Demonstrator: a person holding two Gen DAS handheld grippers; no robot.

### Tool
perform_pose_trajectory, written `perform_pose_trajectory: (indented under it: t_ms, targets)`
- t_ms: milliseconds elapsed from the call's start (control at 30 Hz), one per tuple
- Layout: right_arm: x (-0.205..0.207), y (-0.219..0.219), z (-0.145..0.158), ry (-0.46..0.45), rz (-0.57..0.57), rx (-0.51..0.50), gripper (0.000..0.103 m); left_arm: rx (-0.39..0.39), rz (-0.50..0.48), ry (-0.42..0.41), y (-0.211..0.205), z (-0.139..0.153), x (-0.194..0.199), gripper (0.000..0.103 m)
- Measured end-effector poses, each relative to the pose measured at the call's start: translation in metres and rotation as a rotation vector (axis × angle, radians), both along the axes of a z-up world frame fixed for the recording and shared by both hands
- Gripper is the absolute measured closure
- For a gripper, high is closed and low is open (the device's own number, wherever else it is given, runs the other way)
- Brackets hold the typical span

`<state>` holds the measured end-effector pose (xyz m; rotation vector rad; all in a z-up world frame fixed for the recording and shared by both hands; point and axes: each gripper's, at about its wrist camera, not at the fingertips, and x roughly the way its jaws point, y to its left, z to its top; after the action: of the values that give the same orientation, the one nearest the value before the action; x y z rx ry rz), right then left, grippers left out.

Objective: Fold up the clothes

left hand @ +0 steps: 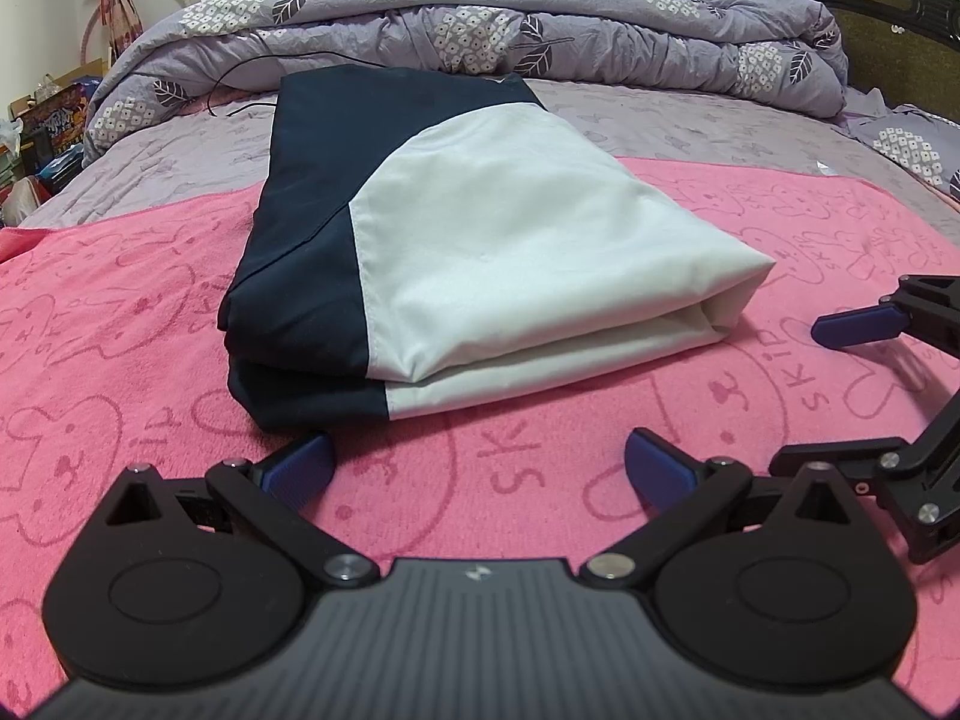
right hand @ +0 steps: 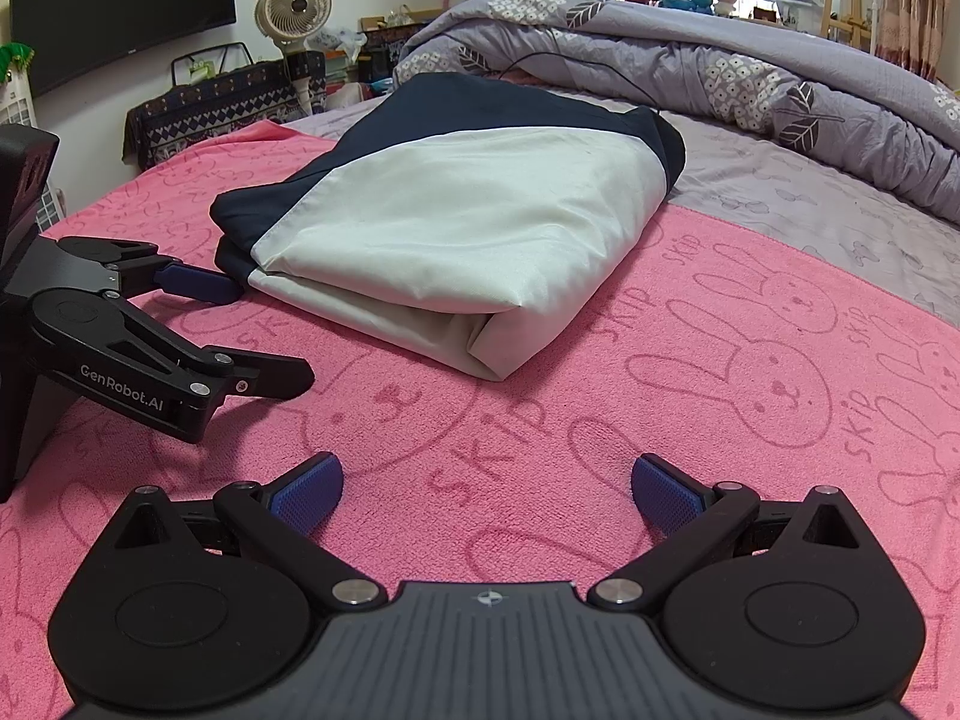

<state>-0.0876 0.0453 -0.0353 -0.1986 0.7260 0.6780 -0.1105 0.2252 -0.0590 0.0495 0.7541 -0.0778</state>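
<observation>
Since the folded garment [left hand: 456, 252] sits mid-frame on the pink towel [left hand: 120, 360], the empty, wide-open left gripper [left hand: 480, 468] and right gripper [right hand: 486, 489] should only pat it flat.

The bed [left hand: 690, 120] carried a pink towel [left hand: 150, 360] across its near half. A folded navy-and-white garment [left hand: 480, 252] lay at the towel's centre, a bunched lilac quilt [left hand: 480, 36] at twelve o'clock.

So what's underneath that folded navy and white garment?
The folded garment rests on a pink bunny-print towel, spread over the lilac bedsheet. Whatever lies directly beneath its layers is hidden.
</observation>
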Motion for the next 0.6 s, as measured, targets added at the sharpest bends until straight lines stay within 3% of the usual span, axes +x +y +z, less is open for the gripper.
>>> perform_pose_trajectory:
  t_ms: [600]
  targets:
    - [0.0, -0.0007, -0.0008, -0.002, -0.001, 0.004, 0.0, 0.004, -0.001, -0.012, 0.0008, 0.0004, -0.0018, 0.0]
